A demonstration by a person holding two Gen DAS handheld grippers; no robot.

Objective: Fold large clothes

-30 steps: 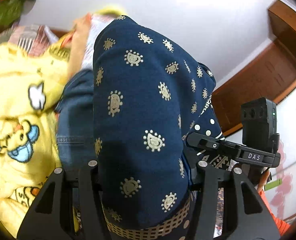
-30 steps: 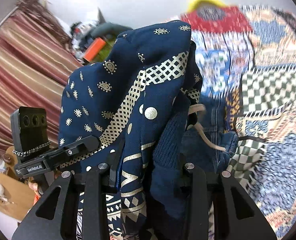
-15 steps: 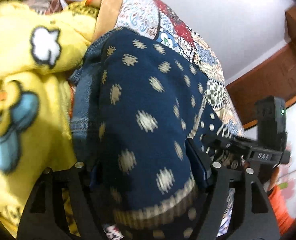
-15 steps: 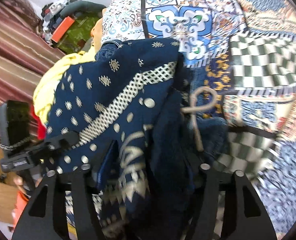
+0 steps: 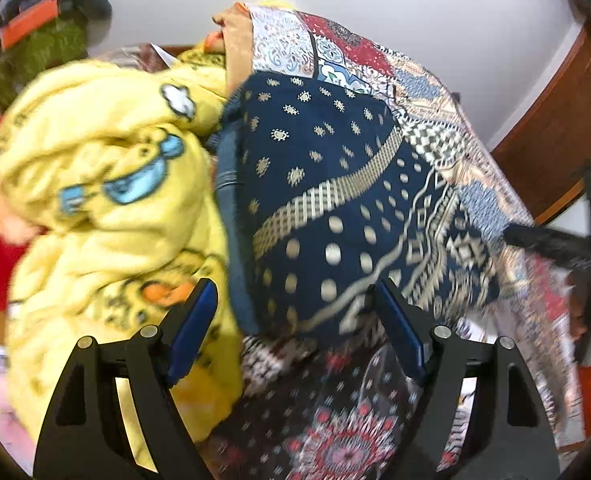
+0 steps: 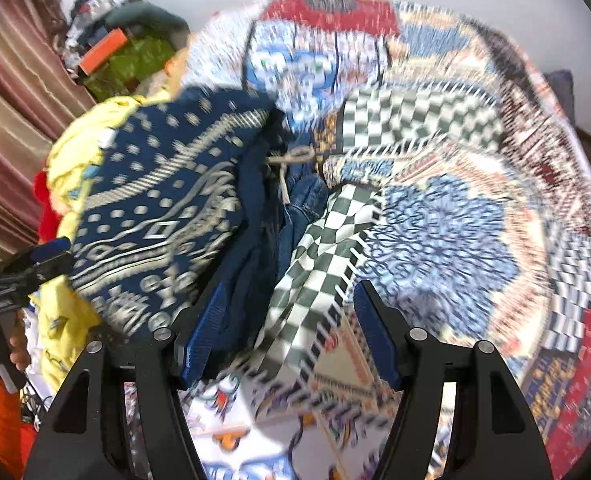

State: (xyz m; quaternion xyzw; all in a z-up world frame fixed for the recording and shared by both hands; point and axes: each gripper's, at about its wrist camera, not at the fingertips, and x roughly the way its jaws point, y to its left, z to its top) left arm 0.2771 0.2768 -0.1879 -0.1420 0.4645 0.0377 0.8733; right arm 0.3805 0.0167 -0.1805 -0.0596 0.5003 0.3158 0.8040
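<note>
Both claws have let go of the navy patterned garment, which a second ago was clamped between each pair of fingers and held up off the bed. Now we see it lying on the pile, folded over, resting against the yellow cartoon-print blanket on one side and on the patchwork bedspread on the other, with a denim piece showing along its edge beneath.

Our left claw stands wide and its jaws are opening further; nothing sits between the blue pads, and the garment's near edge lies just beyond the fingertips. Our right claw is also parted, about half wide, with only the dark edge of the garment and a checked fold of bedspread showing in the gap, and neither pad appears to press on anything. In the right wrist view the garment sits to the left of that claw, with a drawstring lying on the denim beside it.

We judge that this fold has been laid down and released. Motion blur smears both views, so we cannot tell how neatly the edges line up. The next step probably calls for either another fold across the bundle or taking up a fresh piece from the heap.
</note>
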